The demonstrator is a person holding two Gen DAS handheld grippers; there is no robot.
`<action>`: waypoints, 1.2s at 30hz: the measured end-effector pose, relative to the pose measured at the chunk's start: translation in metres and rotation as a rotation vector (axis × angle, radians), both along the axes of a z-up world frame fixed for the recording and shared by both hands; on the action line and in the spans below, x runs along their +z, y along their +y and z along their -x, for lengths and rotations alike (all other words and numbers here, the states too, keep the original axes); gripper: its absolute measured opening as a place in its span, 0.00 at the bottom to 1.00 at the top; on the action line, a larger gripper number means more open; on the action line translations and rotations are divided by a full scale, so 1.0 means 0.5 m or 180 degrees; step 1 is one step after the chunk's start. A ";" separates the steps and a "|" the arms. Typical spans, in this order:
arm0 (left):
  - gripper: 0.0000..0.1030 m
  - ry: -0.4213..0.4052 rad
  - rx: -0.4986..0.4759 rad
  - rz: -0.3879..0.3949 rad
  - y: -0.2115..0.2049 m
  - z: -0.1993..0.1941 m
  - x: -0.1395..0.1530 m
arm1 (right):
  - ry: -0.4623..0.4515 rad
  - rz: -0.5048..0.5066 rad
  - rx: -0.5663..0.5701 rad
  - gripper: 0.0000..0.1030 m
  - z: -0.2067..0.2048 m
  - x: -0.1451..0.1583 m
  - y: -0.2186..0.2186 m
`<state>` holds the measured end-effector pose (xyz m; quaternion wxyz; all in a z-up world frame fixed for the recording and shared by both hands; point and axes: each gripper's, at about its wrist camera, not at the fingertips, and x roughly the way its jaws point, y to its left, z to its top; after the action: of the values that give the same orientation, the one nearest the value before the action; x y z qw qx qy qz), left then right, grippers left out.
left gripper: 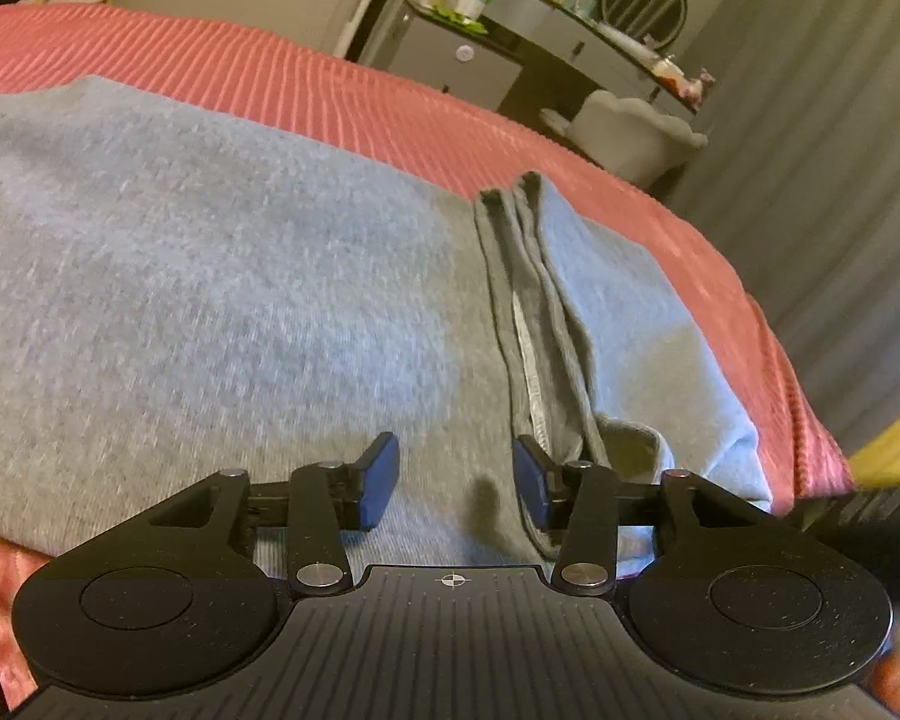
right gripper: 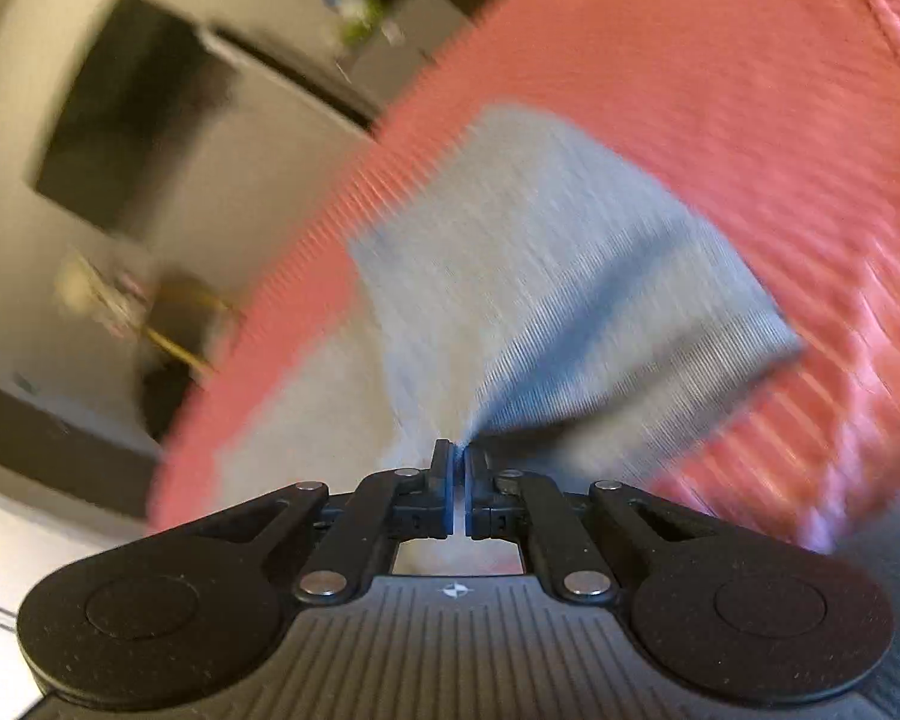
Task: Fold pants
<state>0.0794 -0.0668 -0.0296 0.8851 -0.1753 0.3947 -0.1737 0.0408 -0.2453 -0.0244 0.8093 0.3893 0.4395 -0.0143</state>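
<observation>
Grey pants lay on a red bed, and one gripper pinched them.

The pants (left gripper: 222,276) were spread flat on the bed (left gripper: 270,78), with some folded edges stacked up near the right side. The left gripper (left gripper: 456,480) was wide open just above the cloth, and its blue pads (left gripper: 381,480) held nothing. The right gripper (right gripper: 459,480) was squeezed nearly closed on a bit of the pants (right gripper: 546,276), and the cloth pulled up from there into a tight point. That picture was blurry. A dresser (left gripper: 480,60) and a chair (left gripper: 630,132) stood past the bed.
</observation>
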 end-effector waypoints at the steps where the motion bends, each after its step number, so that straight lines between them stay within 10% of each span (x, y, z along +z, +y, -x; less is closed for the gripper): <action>1: 0.52 -0.0004 0.0001 -0.0007 0.001 0.001 0.003 | 0.0159 -0.0008 0.0112 0.08 -0.010 -0.010 0.004; 9: 0.72 -0.0056 -0.0044 0.0122 0.006 -0.043 0.045 | -0.0802 0.0145 -0.0071 0.28 0.009 0.088 -0.051; 11: 0.72 0.0046 -0.0096 0.0215 -0.009 -0.067 0.044 | -0.0678 0.0120 -0.0256 0.47 -0.004 0.066 -0.079; 13: 0.72 0.0209 -0.0179 0.0283 -0.026 -0.095 0.037 | 0.0122 -0.0238 -0.0419 0.53 -0.033 -0.007 -0.106; 14: 0.72 0.0276 -0.0202 0.0301 -0.035 -0.109 0.034 | 0.0330 -0.0418 -0.0528 0.39 -0.033 -0.032 -0.116; 27: 0.76 0.0415 -0.0317 0.0034 -0.128 -0.175 0.007 | -0.0178 -0.0872 -0.1131 0.37 -0.023 -0.062 -0.169; 29: 0.76 0.0457 -0.0301 0.0005 -0.131 -0.181 0.006 | -0.0096 -0.0805 -0.1088 0.07 -0.032 -0.067 -0.166; 34: 0.76 0.0429 -0.0335 0.0116 -0.134 -0.190 0.013 | -0.0581 -0.1138 -0.0875 0.06 0.023 -0.019 -0.174; 36: 0.76 0.0508 -0.0290 0.0064 -0.143 -0.204 0.000 | -0.0282 -0.0712 -0.0856 0.07 0.028 -0.017 -0.187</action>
<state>0.1816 -0.1383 -0.0298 0.8402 -0.1793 0.4698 -0.2032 0.0267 -0.3386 -0.0328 0.7703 0.5324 0.3463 -0.0563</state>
